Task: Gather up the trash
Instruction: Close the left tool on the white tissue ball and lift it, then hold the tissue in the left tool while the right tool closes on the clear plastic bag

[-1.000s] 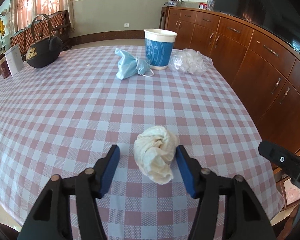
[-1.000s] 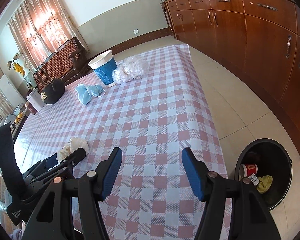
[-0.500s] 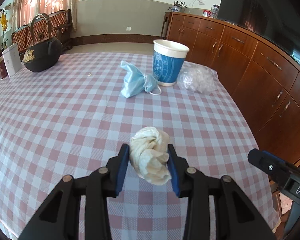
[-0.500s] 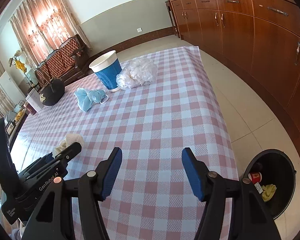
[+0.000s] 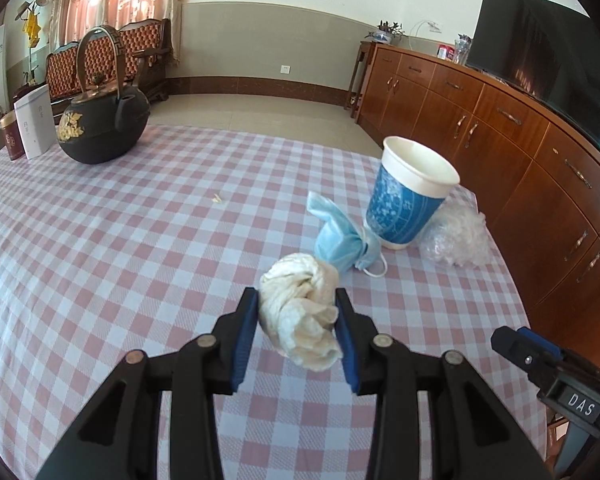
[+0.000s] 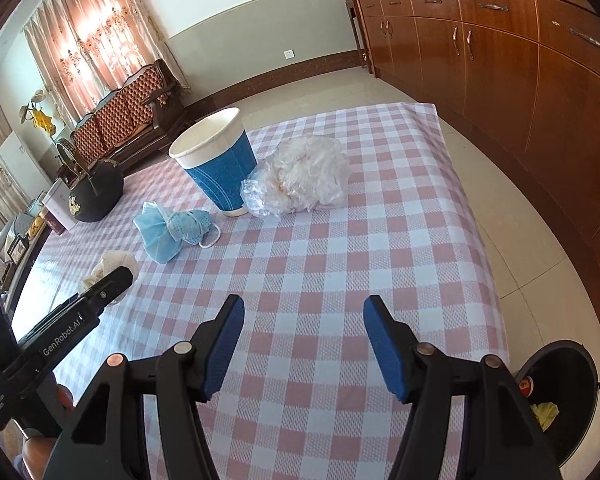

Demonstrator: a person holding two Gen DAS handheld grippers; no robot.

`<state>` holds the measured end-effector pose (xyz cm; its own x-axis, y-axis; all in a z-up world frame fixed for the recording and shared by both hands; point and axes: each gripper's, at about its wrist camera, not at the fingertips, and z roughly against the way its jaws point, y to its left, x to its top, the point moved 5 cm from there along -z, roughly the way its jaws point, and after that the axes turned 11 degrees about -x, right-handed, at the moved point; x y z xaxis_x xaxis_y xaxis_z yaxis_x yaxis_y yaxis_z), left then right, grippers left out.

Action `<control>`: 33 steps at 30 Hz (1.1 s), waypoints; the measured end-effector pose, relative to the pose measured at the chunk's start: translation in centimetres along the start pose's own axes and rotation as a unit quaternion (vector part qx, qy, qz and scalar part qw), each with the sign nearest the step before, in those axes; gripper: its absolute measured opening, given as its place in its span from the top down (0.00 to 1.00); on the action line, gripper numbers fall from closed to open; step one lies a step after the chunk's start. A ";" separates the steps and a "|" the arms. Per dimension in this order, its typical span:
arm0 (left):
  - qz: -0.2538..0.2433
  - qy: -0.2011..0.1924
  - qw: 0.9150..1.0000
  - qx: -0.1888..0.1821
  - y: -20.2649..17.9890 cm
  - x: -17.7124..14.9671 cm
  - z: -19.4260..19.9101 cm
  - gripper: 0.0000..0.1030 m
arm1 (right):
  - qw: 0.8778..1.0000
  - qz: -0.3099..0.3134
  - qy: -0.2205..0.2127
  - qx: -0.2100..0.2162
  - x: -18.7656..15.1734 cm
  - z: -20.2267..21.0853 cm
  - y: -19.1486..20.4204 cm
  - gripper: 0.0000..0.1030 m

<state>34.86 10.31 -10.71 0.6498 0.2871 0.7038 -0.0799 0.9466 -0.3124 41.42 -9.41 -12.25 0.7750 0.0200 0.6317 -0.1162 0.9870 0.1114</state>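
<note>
Your left claw (image 5: 296, 312) is pinching the crumpled tissue (image 5: 300, 312) between both pads; mask (image 5: 340, 240) at its 1 o'clock. Right claw (image 6: 304, 320) spread, nothing between (over checked counter (image 6: 380, 248)).

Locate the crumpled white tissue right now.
The crumpled white tissue sits clamped between the left gripper pads, low centre in the left wrist view, just in front of the blue face mask on the checked tablecloth.
</note>
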 end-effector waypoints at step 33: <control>0.034 -0.011 0.999 -0.017 2.4 2.9 -3.0 0.62 | 0.998 -0.041 -0.009 -0.049 6.6 -6.0 -1.2 0.22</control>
<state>38.83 13.00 -11.32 0.6266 0.3546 0.6940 -0.0984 0.9194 -0.3809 50.41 -9.54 -12.85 0.7679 -0.0633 0.6375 0.0084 0.9960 0.0888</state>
